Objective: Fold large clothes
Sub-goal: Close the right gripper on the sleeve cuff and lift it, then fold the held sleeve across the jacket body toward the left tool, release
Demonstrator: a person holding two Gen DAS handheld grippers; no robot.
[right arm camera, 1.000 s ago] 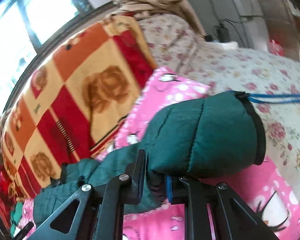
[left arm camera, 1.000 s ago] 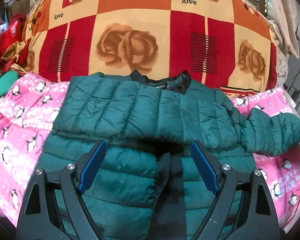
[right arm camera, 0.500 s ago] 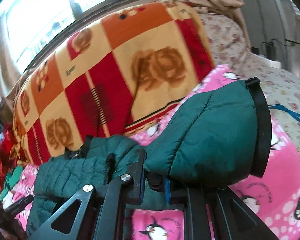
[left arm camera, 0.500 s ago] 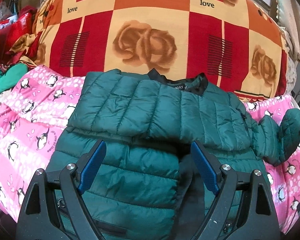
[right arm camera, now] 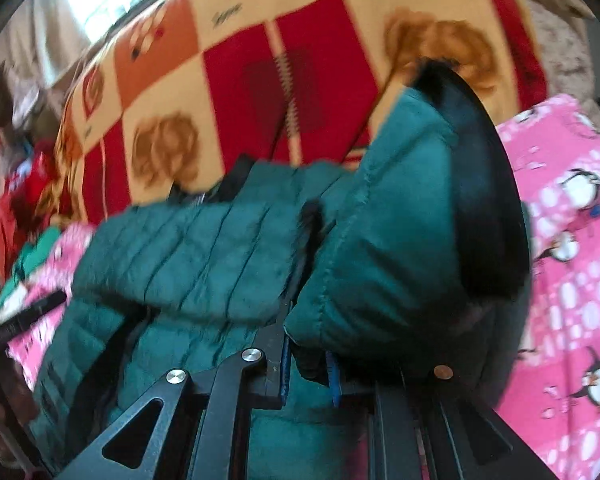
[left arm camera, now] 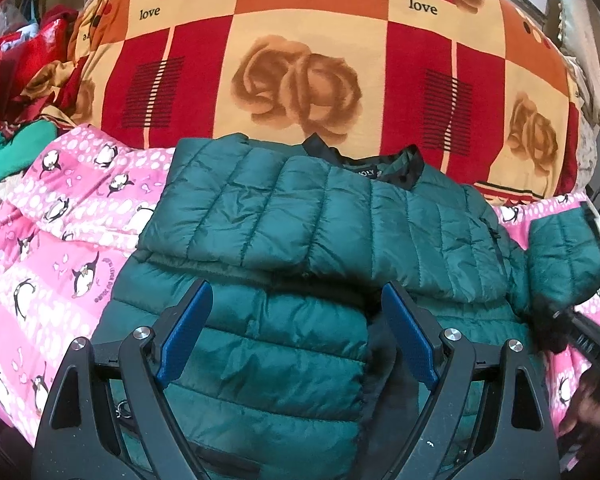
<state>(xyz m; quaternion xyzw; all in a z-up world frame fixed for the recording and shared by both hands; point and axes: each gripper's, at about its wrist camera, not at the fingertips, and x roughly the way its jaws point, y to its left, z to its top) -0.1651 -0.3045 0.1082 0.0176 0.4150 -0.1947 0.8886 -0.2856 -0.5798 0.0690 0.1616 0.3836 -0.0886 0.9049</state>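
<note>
The right gripper (right arm camera: 308, 372) pinches the cuffed sleeve (right arm camera: 400, 248) of the dark green quilted puffer jacket (left arm camera: 300, 248), apparently to fold it across the body. The left gripper (left arm camera: 296, 336), jaws spread and empty, hovers over the front, which lies flat on the pink penguin-print bed cover (left arm camera: 60, 240).

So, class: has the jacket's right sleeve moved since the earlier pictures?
Yes. In the left wrist view the sleeve, gripped by the right gripper, has come inward across the pink penguin blanket toward the jacket body.
</note>
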